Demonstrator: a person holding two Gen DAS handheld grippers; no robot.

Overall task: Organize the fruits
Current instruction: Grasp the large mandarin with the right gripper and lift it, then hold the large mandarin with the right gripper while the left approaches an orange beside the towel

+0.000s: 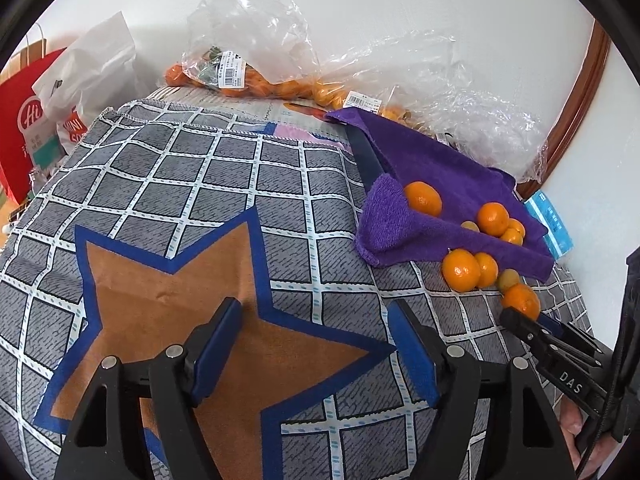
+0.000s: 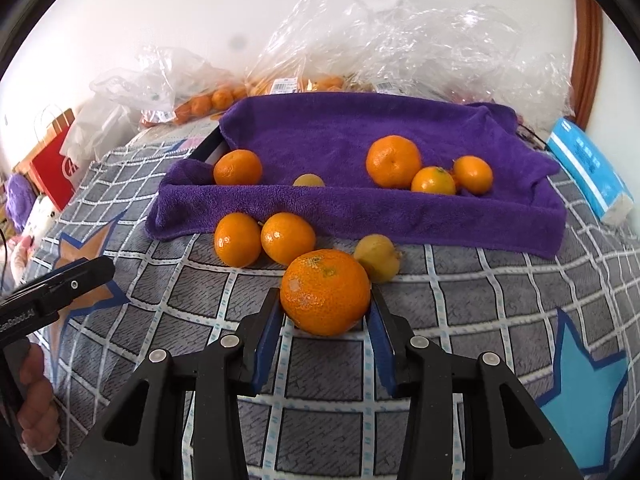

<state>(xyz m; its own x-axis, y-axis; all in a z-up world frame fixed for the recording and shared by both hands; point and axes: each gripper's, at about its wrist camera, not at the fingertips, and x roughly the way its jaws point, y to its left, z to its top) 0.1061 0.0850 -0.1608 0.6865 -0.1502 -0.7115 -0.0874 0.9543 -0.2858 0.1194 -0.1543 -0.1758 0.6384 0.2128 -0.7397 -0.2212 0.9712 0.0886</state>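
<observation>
Landmark: purple terry towel [image 2: 352, 148], draped over a shallow tray w/ raised front edge, on grey checked cloth w/ star print [image 2: 460, 312].

1. Large orange mandarin w/ pale scuffs [image 2: 325, 292] – on the cloth, just in front of towel's front edge; right gripper [image 2: 325, 314] closed on it, blue pads pressing both sides.
2. Two smaller glossy mandarins [image 2: 264, 238] – touching each other, at towel's front edge, left part.
3. Small yellow-green fruit [image 2: 378, 258] – between towel's front edge and item 1, touching item 1.
4. On the towel: lone mandarin [image 2: 238, 167] at left; cluster of three mandarins [image 2: 430, 168] at right; one yellowish fruit [image 2: 309, 180] behind front fold, half hidden.
5. Left gripper [image 1: 316, 344] – well left of towel, over brown star; jaws apart, nothing between them.
6. Clear plastic bags w/ more mandarins [image 1: 240, 76] – behind towel, by wall.
7. Blue-white tissue pack [image 2: 588, 172] – right of towel.
</observation>
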